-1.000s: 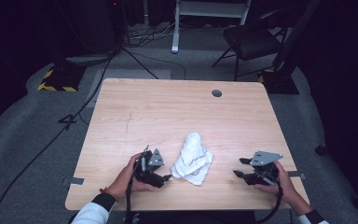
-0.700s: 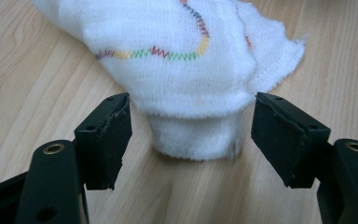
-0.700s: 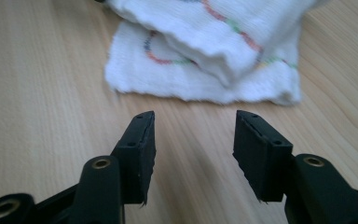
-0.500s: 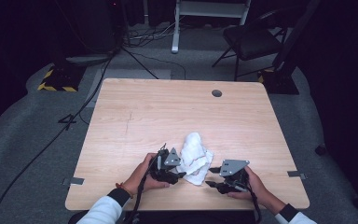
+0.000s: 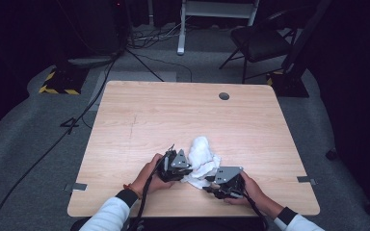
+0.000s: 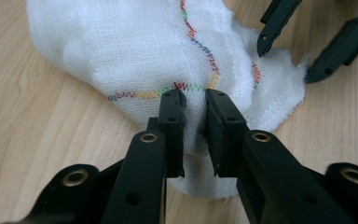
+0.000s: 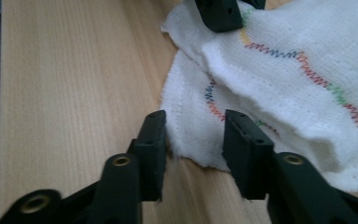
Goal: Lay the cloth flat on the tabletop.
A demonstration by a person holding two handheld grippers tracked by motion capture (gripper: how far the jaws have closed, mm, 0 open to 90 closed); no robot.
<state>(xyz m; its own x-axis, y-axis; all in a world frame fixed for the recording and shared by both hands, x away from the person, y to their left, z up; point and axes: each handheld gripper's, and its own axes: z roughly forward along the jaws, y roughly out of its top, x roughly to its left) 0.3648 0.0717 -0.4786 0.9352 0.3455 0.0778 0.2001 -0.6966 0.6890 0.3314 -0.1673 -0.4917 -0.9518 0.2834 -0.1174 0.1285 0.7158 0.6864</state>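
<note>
A crumpled white cloth (image 5: 203, 156) with multicoloured zigzag stitching lies near the front middle of the wooden table (image 5: 139, 120). My left gripper (image 5: 188, 169) is at the cloth's left side. In the left gripper view its jaws (image 6: 195, 98) are shut on a raised fold of the cloth (image 6: 135, 51) just below the stitched line. My right gripper (image 5: 209, 182) sits at the cloth's front right corner. In the right gripper view it (image 7: 193, 116) is open, its jaws straddling the frayed cloth edge (image 7: 191, 135). Each gripper view also shows the other gripper's jaws at the far side of the cloth.
A round cable hole (image 5: 224, 96) is at the table's far right. Tape marks (image 5: 78, 186) stick out at the table's side edges. Beyond the table are a black chair (image 5: 260, 41), a white stand (image 5: 180, 29) and cables (image 5: 77, 120) on the grey floor.
Both hands have closed in on the cloth. The right gripper came in from the table's right side to the cloth's corner. The left gripper moved right and shut on a fold.
</note>
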